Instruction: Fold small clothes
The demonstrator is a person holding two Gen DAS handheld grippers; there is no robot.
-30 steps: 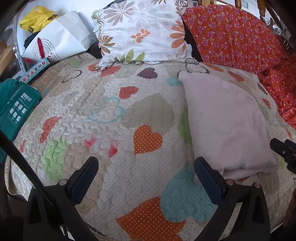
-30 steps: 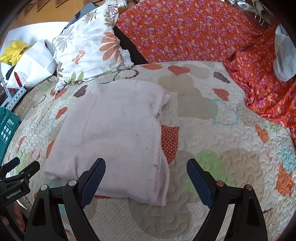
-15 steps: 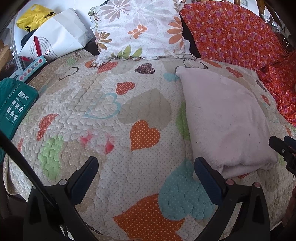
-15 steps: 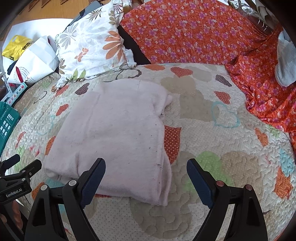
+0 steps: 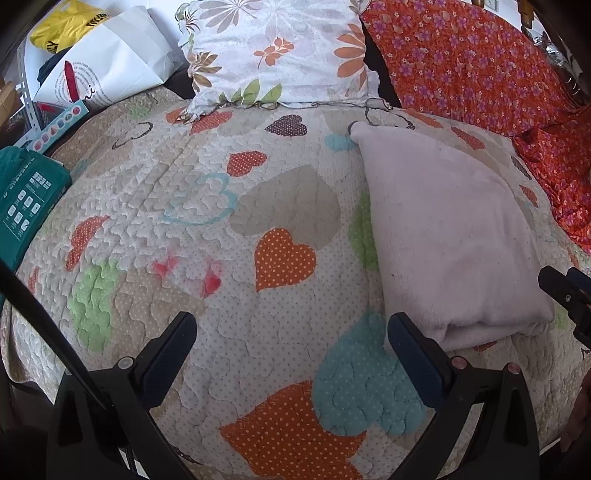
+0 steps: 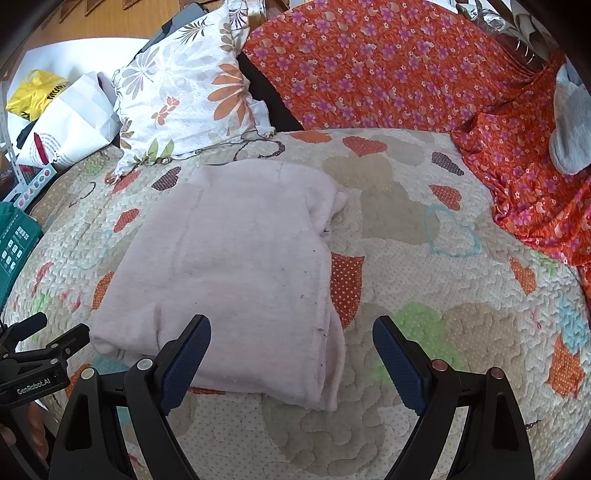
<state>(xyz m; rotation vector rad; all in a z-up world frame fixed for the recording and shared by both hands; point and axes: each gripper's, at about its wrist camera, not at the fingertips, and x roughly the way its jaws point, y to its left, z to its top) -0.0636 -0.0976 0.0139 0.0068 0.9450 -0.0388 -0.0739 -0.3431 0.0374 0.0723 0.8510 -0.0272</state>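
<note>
A pale pink garment (image 6: 236, 266) lies folded flat on the heart-patterned quilt (image 6: 424, 295). It also shows at the right of the left wrist view (image 5: 443, 236). My right gripper (image 6: 291, 339) is open and empty, held just above the garment's near right corner. My left gripper (image 5: 291, 339) is open and empty over bare quilt (image 5: 207, 236), to the left of the garment's near edge. The tip of the right gripper shows at the right edge of the left wrist view (image 5: 565, 291).
A floral pillow (image 5: 280, 55) and an orange flowered cloth (image 6: 388, 74) lie at the back. A white bag (image 5: 110, 70), a yellow bag (image 5: 66, 26) and a teal box (image 5: 26, 199) sit at the left. A grey item (image 6: 570, 125) lies far right.
Both grippers have drawn slightly closer to the bed. The garment has not moved and both grippers stay open.
</note>
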